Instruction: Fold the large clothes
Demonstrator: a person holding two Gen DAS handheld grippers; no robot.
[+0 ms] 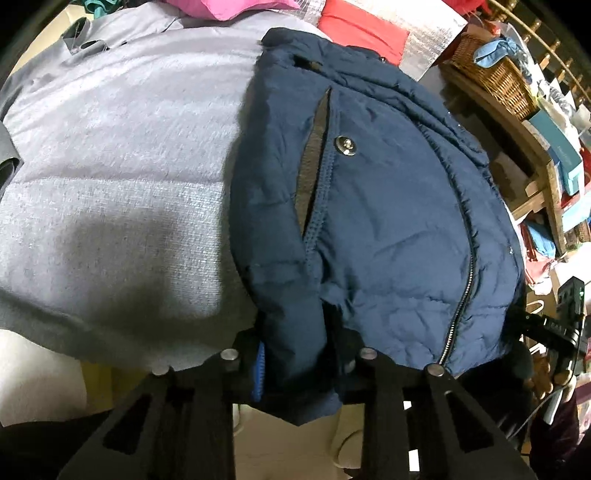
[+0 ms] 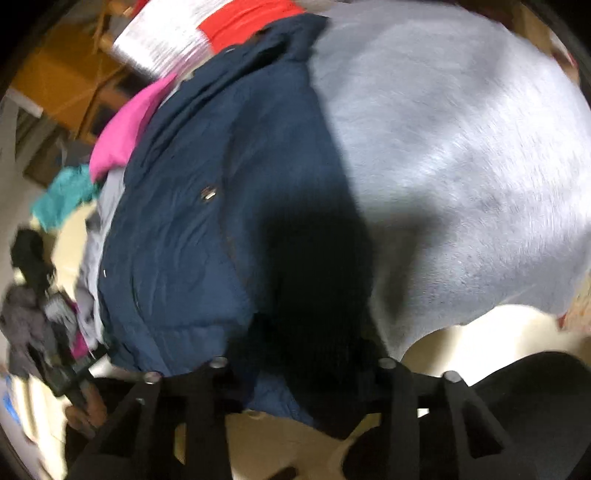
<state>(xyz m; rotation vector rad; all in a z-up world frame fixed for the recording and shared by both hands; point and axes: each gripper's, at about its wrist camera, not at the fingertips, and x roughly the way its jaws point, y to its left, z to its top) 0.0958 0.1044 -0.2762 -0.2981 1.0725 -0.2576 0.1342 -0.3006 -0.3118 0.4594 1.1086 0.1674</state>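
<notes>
A navy padded jacket [image 1: 376, 206] with a zipper, a pocket slit and a metal snap lies on a grey blanket [image 1: 122, 177]. My left gripper [image 1: 295, 354] is shut on the jacket's near hem, with navy fabric bunched between its fingers. In the right wrist view the jacket [image 2: 207, 206] lies left of centre on the grey blanket [image 2: 461, 155]. My right gripper [image 2: 299, 365] is closed on the jacket's dark near edge; that view is blurred and shadowed. The other gripper shows at the right edge of the left wrist view [image 1: 554, 325].
Pink [image 1: 229, 7] and red [image 1: 362, 29] garments lie at the blanket's far end. A wicker basket [image 1: 491, 70] and cluttered wooden shelves stand at the right. A teal cloth [image 2: 62, 199] and a clothes pile [image 2: 29, 302] lie on the left.
</notes>
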